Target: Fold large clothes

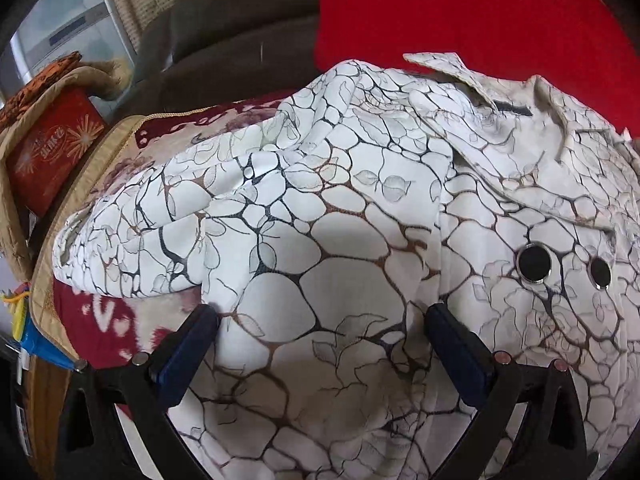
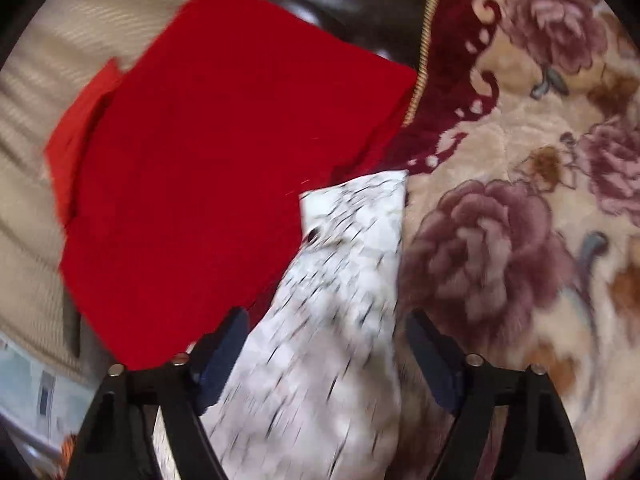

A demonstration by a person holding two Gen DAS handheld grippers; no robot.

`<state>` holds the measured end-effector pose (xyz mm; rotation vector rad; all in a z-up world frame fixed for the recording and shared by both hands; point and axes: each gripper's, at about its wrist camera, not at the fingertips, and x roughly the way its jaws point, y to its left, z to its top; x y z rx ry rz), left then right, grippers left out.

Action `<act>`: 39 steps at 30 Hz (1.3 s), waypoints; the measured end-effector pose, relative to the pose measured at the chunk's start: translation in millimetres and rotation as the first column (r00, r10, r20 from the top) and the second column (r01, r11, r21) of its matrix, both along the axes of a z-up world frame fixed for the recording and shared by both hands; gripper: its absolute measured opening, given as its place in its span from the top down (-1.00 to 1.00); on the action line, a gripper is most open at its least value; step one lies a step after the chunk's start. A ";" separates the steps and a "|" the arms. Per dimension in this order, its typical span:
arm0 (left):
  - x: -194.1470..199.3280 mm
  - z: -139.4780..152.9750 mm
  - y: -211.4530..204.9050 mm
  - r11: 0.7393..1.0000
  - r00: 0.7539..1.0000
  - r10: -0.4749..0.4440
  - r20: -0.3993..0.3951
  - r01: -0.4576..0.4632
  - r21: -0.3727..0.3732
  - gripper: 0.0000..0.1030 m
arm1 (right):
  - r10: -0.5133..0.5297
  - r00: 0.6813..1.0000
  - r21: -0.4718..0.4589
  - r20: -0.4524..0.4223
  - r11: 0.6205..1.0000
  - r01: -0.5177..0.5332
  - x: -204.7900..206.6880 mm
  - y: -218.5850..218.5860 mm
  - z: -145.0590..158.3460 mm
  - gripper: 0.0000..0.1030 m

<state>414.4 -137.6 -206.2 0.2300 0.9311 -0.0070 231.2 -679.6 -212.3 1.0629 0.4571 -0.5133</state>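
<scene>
Floral blanket (image 2: 520, 200) spread beneath, red cloth (image 2: 220, 140) beside. White patterned jacket (image 1: 340, 240) lying on blanket, sleeve bunched, collar up: barely folded, most folds left. Left tool (image 1: 322, 332) apart over jacket body; right tool (image 2: 324, 340) apart astride sleeve, unclamped.

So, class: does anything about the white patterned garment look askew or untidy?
Yes. The garment lies bunched on the floral blanket, its left sleeve crumpled and its collar flipped up against the red cloth.
</scene>
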 end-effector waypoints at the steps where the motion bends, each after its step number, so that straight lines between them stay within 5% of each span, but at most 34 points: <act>1: 0.4 0.0 0.5 1.000 1.000 -0.001 0.005 0.001 -0.011 -1.00 | -0.004 1.000 0.011 -0.005 1.000 0.004 6.8 -9.4 -6.5 -0.56; 7: 5.8 -6.8 8.3 0.996 1.000 0.004 0.003 -0.004 -0.094 -1.00 | 0.058 0.995 0.070 -0.087 0.996 -0.052 54.8 -44.0 -38.5 -0.19; 9: 7.4 -6.9 8.4 0.996 1.000 0.004 -0.001 -0.004 -0.093 -1.00 | 0.074 0.984 0.020 -0.161 0.997 -0.072 67.3 -42.1 -40.0 0.44; 12: 9.9 -6.0 7.9 0.996 1.000 0.004 -0.012 -0.005 -0.089 -1.00 | 0.093 0.972 -0.038 -0.215 0.994 -0.104 74.1 -38.3 -36.9 0.81; 15: 14.2 0.5 11.3 0.995 0.999 -0.003 -0.038 -0.001 -0.102 -1.00 | 0.088 0.988 -0.085 -0.126 0.991 -0.099 57.9 -27.3 -11.6 0.84; 19: 3.7 19.7 20.1 0.989 0.999 -0.004 0.034 0.009 -0.147 -1.00 | 0.126 0.992 -0.173 -0.014 0.977 -0.127 33.5 6.6 40.0 0.84; 25: -13.0 50.2 44.5 0.989 0.985 0.043 0.168 -0.018 -0.145 -1.00 | 0.286 0.950 -0.282 0.124 0.928 -0.243 13.1 95.1 115.4 0.84; 32: -32.9 65.5 86.9 0.991 0.960 0.099 0.260 -0.071 -0.114 -1.00 | 0.556 0.819 -0.342 0.141 0.804 -0.487 42.0 241.7 143.6 0.84; 38: -32.9 70.1 126.6 0.973 0.952 0.176 0.251 -0.130 -0.189 -1.00 | 0.719 0.693 -0.229 0.058 0.685 -0.692 77.1 348.7 91.3 0.72; 39: -33.8 70.7 130.5 0.970 0.950 0.186 0.252 -0.137 -0.199 -1.00 | 0.738 0.673 -0.211 0.047 0.666 -0.715 78.7 359.8 81.5 0.56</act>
